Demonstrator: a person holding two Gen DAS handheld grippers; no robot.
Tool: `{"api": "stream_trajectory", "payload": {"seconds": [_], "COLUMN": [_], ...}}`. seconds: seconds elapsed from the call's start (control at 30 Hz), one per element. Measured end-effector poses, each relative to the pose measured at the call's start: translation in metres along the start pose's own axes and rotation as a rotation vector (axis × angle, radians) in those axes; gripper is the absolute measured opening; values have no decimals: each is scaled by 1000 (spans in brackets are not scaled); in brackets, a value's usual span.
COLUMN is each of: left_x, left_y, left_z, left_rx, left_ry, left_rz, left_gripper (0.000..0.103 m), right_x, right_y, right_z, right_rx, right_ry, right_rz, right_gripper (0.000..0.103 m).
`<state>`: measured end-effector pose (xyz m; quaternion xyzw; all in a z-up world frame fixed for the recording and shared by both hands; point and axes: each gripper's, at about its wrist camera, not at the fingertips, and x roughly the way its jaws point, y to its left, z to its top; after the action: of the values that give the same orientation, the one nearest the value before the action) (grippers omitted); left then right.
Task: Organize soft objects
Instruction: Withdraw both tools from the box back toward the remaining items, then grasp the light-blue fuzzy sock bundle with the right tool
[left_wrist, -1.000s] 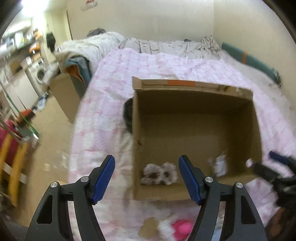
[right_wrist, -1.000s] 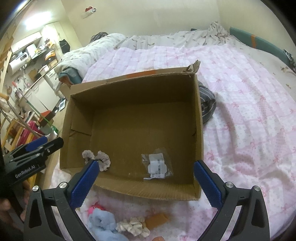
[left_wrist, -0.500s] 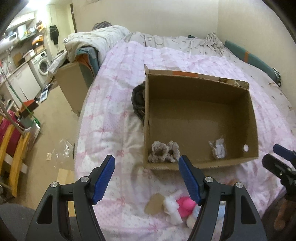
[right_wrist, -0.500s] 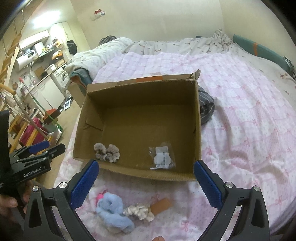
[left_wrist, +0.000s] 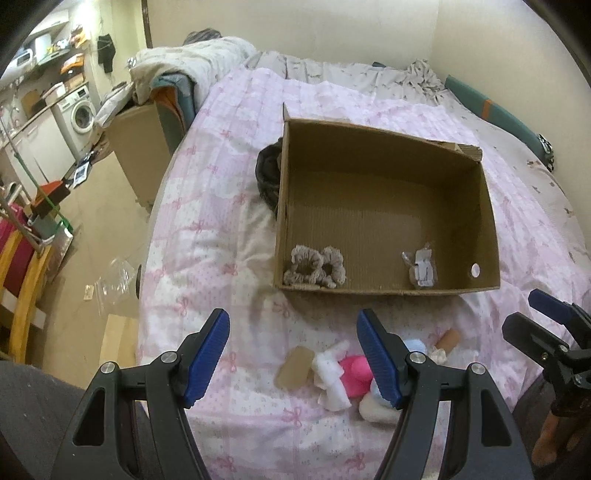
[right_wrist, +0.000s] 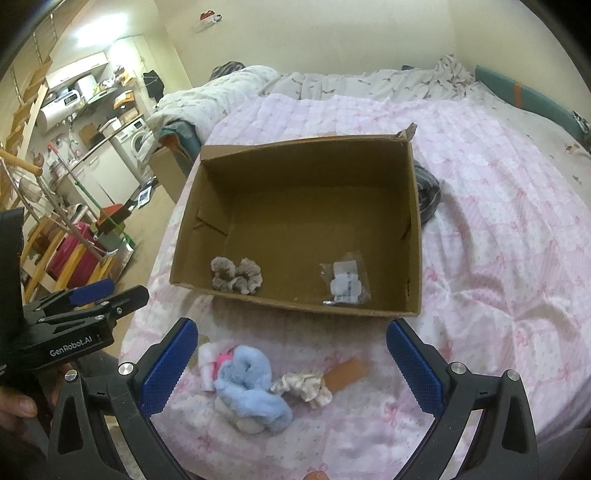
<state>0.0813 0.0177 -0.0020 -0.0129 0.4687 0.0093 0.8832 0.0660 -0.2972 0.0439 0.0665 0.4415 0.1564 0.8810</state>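
An open cardboard box (left_wrist: 484, 206) (right_wrist: 415, 236) sits on the pink bedspread. Inside it lie a grey-brown scrunchie (left_wrist: 314, 267) (right_wrist: 236, 275) and a small clear plastic bag (left_wrist: 419, 267) (right_wrist: 345, 284). In front of the box lies a pile of soft things: a fluffy blue scrunchie (right_wrist: 251, 384), a cream scrunchie (right_wrist: 303, 384), a pink item (left_wrist: 354, 374), a white item (left_wrist: 332, 380) and brown tags (left_wrist: 293, 371) (right_wrist: 347, 373). My left gripper (left_wrist: 293, 356) is open and empty, above the pile's left side. My right gripper (right_wrist: 291, 369) is open and empty, over the pile.
A dark garment (left_wrist: 267, 173) (right_wrist: 426, 195) lies against the box's far side. Rumpled bedding (left_wrist: 199, 59) is piled at the bed's head. The floor left of the bed holds a carton (left_wrist: 140, 147), a washing machine (left_wrist: 79, 112) and a wooden rack (right_wrist: 48, 236).
Both grippers have pulled back from the box toward the bed's near edge. The pile of soft things in front of the box has come into fuller view. Both stay open.
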Motion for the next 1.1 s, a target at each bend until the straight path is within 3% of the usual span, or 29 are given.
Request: {"api": "stream_trajectory", "payload": {"seconds": [0.2,0.37,0.57,0.63,0.7,0.83,0.97,1.1], "left_x": [6,19,30,33,35,38,41,42], "left_y": [17,32,34,34,34,35,37,38], "left_z": [2,2,0,0,-1,-1,0,0], "left_rx": [-62,-140,-160,-164,-165,-174,-189,-192], "left_ry": [17,77,117,126,135,144,157,158], "left_rz": [50,58,50,44,38,35,28,35], "left_gripper": [69,69,69,69,69,69,69,69], "right_x": [3,10,39,49,64,95,122,140], "right_y": [-7,-23,-20,-12,-4,8,20,27], "right_z": [-4,-5,-15,-19,-25,-48,-62,-69], "right_rx": [52,146,199,182,191,196,228,212], "right_ry": [36,73,220,269,343,474,557,563], "right_rz": [1,16,142,208,267,174,178,146], "right_gripper": [103,103,103,92,90,90,90,65]}}
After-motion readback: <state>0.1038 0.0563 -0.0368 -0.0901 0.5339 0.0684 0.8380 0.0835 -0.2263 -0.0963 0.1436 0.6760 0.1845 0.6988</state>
